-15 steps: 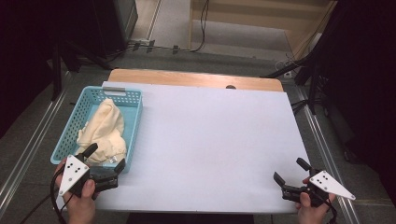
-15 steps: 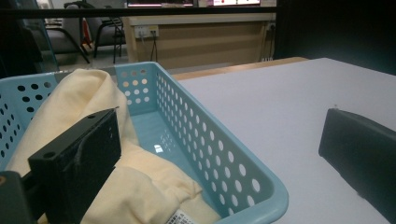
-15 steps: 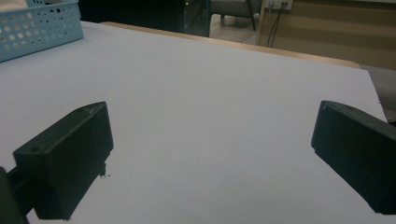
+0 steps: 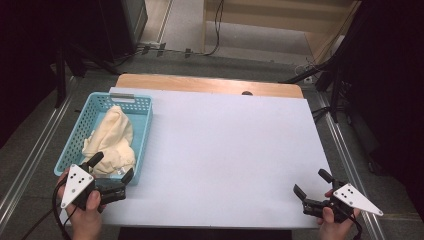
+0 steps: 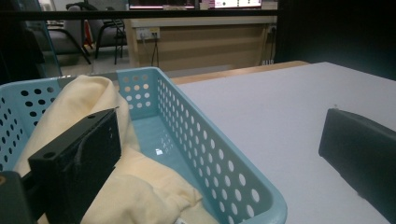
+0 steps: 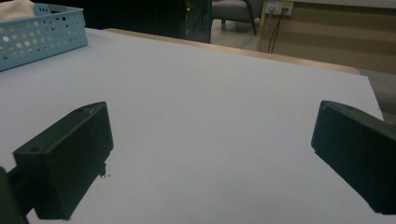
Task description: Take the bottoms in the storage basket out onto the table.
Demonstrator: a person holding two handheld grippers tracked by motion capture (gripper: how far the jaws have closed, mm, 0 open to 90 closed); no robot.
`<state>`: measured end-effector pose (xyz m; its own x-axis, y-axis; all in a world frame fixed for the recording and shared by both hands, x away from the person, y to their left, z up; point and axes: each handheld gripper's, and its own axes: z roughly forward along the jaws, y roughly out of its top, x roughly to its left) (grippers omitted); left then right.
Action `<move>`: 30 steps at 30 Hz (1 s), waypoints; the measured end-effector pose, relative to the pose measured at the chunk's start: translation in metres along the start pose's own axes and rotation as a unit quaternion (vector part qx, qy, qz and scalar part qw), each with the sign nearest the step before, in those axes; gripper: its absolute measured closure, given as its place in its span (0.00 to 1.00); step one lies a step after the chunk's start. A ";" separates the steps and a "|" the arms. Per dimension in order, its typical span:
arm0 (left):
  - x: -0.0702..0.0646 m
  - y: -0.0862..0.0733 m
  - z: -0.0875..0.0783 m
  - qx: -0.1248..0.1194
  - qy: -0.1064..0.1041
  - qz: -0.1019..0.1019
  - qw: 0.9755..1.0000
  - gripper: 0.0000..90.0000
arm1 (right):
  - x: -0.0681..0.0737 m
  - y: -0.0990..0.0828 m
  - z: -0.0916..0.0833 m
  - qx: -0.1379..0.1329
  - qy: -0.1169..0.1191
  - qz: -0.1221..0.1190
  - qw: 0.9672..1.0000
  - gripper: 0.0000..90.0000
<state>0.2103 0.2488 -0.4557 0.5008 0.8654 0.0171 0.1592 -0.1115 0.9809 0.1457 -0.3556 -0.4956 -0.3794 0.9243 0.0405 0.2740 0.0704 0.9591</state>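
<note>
Here, left tongs [image 4: 111, 170] wide astride basket [image 4: 142, 145] wall, cloth [image 4: 115, 137] inside; right tongs [image 4: 314, 184] wide, empty.

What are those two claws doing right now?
Left gripper: open, empty, at the blue basket's near end.
Right gripper: open, empty.

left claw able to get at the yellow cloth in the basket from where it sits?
Probably yes. The left claw is open at the near end of the blue basket, one jaw already above the cloth, the other outside the side wall; the basket is open-topped.
</note>
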 end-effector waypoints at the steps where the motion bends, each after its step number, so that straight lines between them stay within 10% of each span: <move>1: 0.000 0.000 0.000 -0.001 0.000 0.001 1.000 0.00 | 0.000 0.000 0.000 0.000 0.000 -0.001 1.000 0.00; 30: -0.005 0.024 0.005 0.010 -0.008 -0.003 1.000 0.00 | -0.001 0.002 -0.004 -0.005 0.005 0.007 1.000 0.00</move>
<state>0.2153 0.2393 -0.4333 0.5140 0.8578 0.0076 0.1787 -0.1158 0.9771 0.1429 -0.3576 -0.4928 -0.3838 0.9217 0.0561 0.2710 0.0544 0.9610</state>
